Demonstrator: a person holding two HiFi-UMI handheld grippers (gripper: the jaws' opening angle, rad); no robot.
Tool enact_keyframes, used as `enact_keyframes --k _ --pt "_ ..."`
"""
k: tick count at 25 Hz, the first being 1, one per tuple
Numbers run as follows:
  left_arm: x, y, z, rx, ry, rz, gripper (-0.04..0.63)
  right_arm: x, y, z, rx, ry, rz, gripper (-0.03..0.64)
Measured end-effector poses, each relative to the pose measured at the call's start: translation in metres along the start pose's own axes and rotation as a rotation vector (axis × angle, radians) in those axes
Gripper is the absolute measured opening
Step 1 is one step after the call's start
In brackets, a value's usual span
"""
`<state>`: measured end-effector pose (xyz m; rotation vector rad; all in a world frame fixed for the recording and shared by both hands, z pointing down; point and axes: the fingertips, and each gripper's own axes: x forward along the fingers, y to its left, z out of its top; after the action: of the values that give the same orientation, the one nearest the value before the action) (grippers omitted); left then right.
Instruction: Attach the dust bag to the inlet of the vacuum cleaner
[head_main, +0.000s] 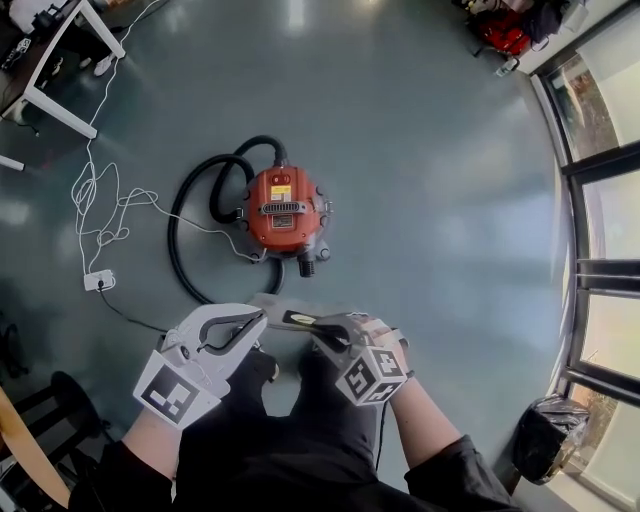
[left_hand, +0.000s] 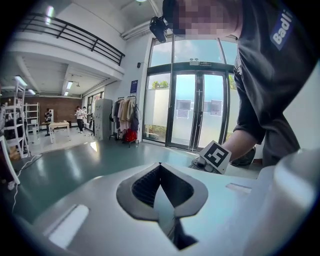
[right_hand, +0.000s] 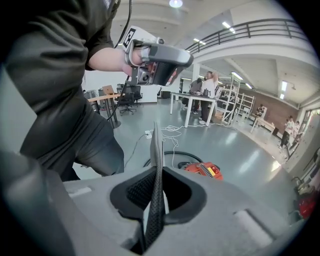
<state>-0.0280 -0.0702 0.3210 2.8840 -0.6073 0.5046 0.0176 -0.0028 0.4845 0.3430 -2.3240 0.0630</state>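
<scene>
Firmly, the left gripper (head_main: 256, 321) and right gripper (head_main: 326, 338) each clamp ribbed black jaws on the thin, flat grey dust bag (head_main: 297, 319); farther off sits a rounded orange vacuum cleaner (head_main: 284, 212), its black hose (head_main: 177, 236) looped.

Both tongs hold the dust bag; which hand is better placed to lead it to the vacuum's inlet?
Probably right: the right tongs grip the dust bag beside its dark collar, which must meet the vacuum cleaner.

1. I saw the floor (head_main: 420, 150) as smooth and glossy, mirroring the ceiling lights.
2. The vacuum cleaner (head_main: 283, 212) looked like shiny orange-red plastic; its hose (head_main: 178, 235) was matt black.
3. The dust bag (right_hand: 156, 145) seemed thin, matt, paper-like.
4. The right gripper (right_hand: 157, 172) had a matt pale plastic shell and black dimpled pads (right_hand: 152, 215).
</scene>
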Motion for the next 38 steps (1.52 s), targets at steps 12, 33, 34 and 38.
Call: enact_keyframes --k 12,33,34,38 --pt "0.030 0.027 -0.038 0.024 0.005 0.018 0.017 0.047 -0.004 -0.033 -0.011 -0.001 0.015 0.021" --pt "0.078 0.060 -0.132 0.054 0.018 0.027 0.017 0.114 -0.017 -0.092 -0.003 -0.012 0.013 0.022" --pt "0.080 0.060 -0.137 0.052 0.018 0.028 0.017 0.117 -0.016 -0.095 -0.006 -0.012 0.015 0.022" --pt "0.093 0.064 -0.154 0.061 0.014 0.027 0.017 0.126 -0.017 -0.108 -0.007 -0.007 0.017 0.021"
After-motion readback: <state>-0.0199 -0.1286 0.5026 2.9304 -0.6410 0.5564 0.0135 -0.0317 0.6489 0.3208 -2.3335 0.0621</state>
